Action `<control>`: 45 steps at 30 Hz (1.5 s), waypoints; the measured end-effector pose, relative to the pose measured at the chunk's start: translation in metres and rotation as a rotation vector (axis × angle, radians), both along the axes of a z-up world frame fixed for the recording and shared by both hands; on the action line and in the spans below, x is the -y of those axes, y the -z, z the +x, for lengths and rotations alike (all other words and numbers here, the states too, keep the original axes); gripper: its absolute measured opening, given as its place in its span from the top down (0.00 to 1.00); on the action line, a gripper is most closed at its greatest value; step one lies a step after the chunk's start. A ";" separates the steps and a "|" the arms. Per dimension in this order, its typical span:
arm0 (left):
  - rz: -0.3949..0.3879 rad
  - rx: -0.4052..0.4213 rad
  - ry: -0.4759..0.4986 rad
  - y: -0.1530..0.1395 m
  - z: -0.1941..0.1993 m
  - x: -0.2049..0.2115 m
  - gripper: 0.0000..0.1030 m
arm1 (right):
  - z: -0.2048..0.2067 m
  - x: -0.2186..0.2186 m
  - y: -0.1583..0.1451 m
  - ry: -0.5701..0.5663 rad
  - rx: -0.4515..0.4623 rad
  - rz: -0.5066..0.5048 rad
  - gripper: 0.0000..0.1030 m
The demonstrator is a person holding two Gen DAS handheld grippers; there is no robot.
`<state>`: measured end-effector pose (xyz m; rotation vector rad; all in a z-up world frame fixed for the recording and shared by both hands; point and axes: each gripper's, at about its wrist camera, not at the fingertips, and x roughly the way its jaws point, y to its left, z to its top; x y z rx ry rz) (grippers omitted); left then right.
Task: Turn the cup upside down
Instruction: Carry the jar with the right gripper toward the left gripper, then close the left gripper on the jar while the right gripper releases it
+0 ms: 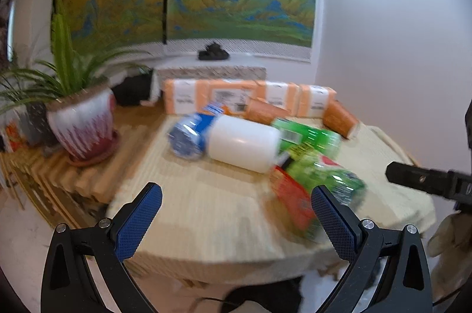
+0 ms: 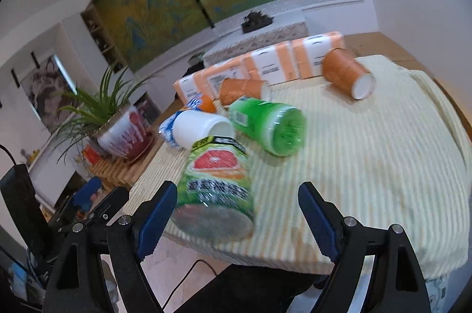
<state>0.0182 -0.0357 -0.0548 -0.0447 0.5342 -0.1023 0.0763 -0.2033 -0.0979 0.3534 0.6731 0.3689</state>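
Note:
Several cups lie on their sides on the striped cloth (image 2: 368,165). A green grapefruit-print cup (image 2: 218,183) lies at the near edge between the fingers of my right gripper (image 2: 237,187), which is open; the cup sits by the left pad and well apart from the right one. Behind it lie a white cup (image 2: 200,130), a plain green cup (image 2: 271,127) and two orange cups (image 2: 345,72) (image 2: 242,90). My left gripper (image 1: 236,190) is open over bare cloth with nothing between its fingers, short of the white cup (image 1: 244,143) and a blue cup (image 1: 188,136).
A row of orange tissue packs (image 2: 265,65) lines the back of the table. A potted plant (image 1: 82,124) stands on wooden slats at the left. The table's front edge (image 1: 221,262) is just below the fingers. The right gripper's finger (image 1: 413,180) reaches in from the right.

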 end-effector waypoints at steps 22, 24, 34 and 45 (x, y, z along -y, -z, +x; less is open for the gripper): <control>0.032 0.029 -0.215 0.038 0.023 0.117 0.00 | -0.040 0.073 0.031 0.110 0.000 0.051 0.21; 0.040 0.026 -0.219 0.044 0.028 0.121 0.00 | -0.039 0.074 0.033 0.108 -0.002 0.054 0.21; 0.045 0.021 -0.145 0.059 0.035 0.128 0.11 | -0.032 0.077 0.040 0.112 -0.018 0.063 0.21; 0.024 0.010 -0.044 0.058 0.025 0.103 0.11 | -0.022 0.068 0.038 0.114 -0.007 0.066 0.21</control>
